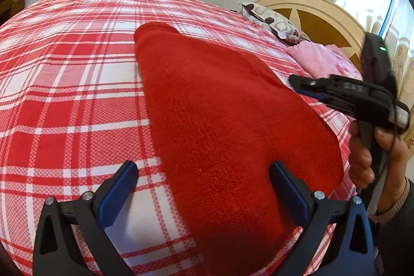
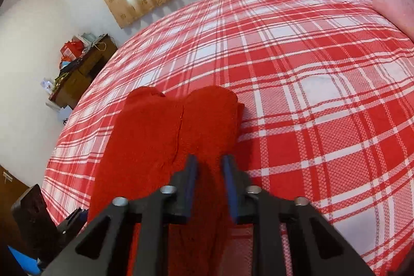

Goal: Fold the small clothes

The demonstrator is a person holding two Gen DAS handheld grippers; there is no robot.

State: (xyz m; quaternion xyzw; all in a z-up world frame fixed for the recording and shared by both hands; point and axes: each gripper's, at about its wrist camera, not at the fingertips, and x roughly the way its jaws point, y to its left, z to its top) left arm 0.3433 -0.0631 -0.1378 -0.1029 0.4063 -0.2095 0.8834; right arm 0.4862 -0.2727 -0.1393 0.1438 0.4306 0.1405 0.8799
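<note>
A red knitted garment (image 1: 220, 126) lies folded lengthwise on the red-and-white checked bed cover (image 1: 64, 84). My left gripper (image 1: 204, 170) is wide open just above its near end, with the cloth between the jaws. My right gripper (image 1: 301, 84) hovers at the garment's right edge, held by a hand; in the left wrist view it looks nearly closed. In the right wrist view the right gripper (image 2: 210, 164) stands over the red garment (image 2: 160, 136) with a narrow gap between the jaws and no cloth pinched. The garment's two legs lie side by side.
A folded pink cloth (image 1: 318, 58) and a patterned pillow (image 1: 274, 22) lie by the headboard (image 1: 323, 20) at the right. A wooden cabinet with bags (image 2: 80, 69) stands by the wall beyond the bed's far edge. Curtained windows are behind.
</note>
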